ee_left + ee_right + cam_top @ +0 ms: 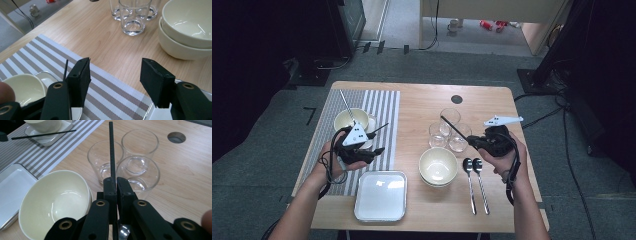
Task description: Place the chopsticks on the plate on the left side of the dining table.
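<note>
We hold a thin black chopstick (pixel 111 150) pinched in the right gripper (pixel 116 185), its jaws closed on the lower end, above the three glasses (pixel 138 173) and stacked bowls (pixel 53 200) — it looks light, stiff and slippery, so gripping nearer the middle should stop it swinging. Our left gripper (pixel 115 75) hangs wide and empty over the striped mat (pixel 110 96) — the right gripper view shows a second chopstick (pixel 43 135) across the far dish.

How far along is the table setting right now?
Done: a bowl sits on its small tray on the striped mat, with one chopstick resting there. In hand: the right gripper is shut on a second chopstick; the left gripper is open. Left: glasses, stacked bowls, spoons.
</note>
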